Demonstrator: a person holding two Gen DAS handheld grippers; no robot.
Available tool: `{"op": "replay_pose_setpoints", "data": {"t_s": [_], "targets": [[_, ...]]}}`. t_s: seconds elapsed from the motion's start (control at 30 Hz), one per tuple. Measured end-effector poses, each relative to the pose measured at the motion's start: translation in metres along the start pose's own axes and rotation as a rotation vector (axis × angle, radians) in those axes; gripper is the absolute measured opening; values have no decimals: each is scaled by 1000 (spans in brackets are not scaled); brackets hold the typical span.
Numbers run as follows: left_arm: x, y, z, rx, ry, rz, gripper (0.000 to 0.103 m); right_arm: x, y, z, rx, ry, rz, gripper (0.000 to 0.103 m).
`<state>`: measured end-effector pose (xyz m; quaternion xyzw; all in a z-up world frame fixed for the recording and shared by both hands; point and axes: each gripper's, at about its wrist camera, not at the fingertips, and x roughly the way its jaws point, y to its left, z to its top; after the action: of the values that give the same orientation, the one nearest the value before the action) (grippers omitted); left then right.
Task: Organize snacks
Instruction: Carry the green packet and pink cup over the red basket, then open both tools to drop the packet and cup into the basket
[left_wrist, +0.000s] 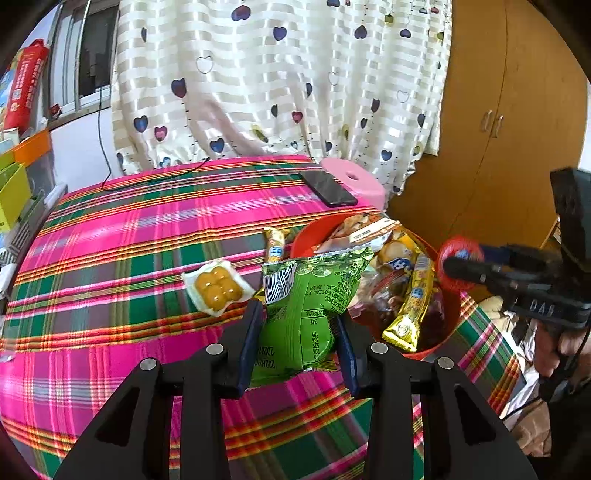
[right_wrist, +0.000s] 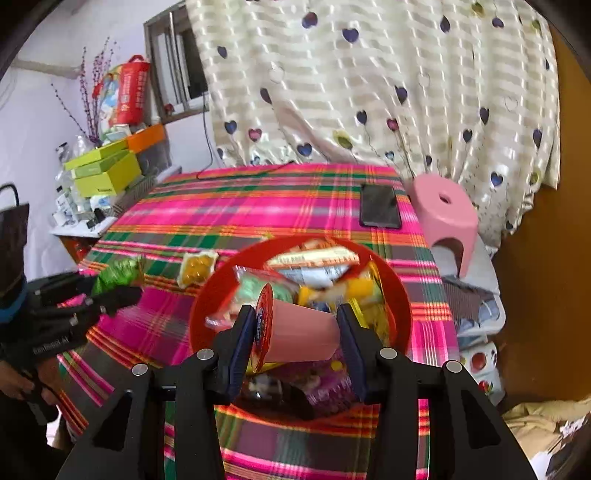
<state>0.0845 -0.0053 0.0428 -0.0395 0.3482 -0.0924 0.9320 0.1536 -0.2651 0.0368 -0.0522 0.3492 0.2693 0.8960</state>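
green snack bag (left_wrist: 310, 306) pinched in the left gripper (left_wrist: 299, 332), hanging just above the plaid cloth beside the red bowl (right_wrist: 207, 306) | pink jelly cup (right_wrist: 303, 328) clamped sideways in the right gripper (right_wrist: 299, 332) over that bowl | risk: bowl's heaped, stuff could slide off; slick cup might squirt out | hidden: bowl bottom, blurry labels

The bowl (right_wrist: 402, 306) of snacks sits near the table's (left_wrist: 110, 240) right edge, phone (right_wrist: 380, 205) behind it at the far right corner, egg yolk pack (left_wrist: 216, 286) to its left, stool (right_wrist: 447, 214) off right of the table
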Motion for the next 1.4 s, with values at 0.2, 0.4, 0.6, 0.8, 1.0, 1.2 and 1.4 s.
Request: {"op": "replay_pose_setpoints", "data": {"t_s": [0.2, 0.4, 0.6, 0.8, 1.0, 1.2, 1.4], "targets": [[8, -4, 5, -11, 13, -16, 39, 10, -1, -20, -1, 54, 22, 43], [25, -10, 11, -20, 39, -35, 39, 21, 0, -33, -15, 95, 36, 43], [55, -20, 22, -40, 75, -59, 39, 34, -8, -34, -11, 109, -1, 42], [74, -25, 25, -64, 104, -85, 42, 33, -11, -34, -11, 106, 13, 45], [71, -23, 27, -76, 64, -77, 60, 28, -11, -31, -15, 73, 21, 51], [58, -15, 28, -102, 18, -81, 60, 17, -11, -28, -10, 28, 21, 51], [43, 4, 26, -148, -12, -64, 60, -5, -10, -17, 2, -52, 25, 51]]}}
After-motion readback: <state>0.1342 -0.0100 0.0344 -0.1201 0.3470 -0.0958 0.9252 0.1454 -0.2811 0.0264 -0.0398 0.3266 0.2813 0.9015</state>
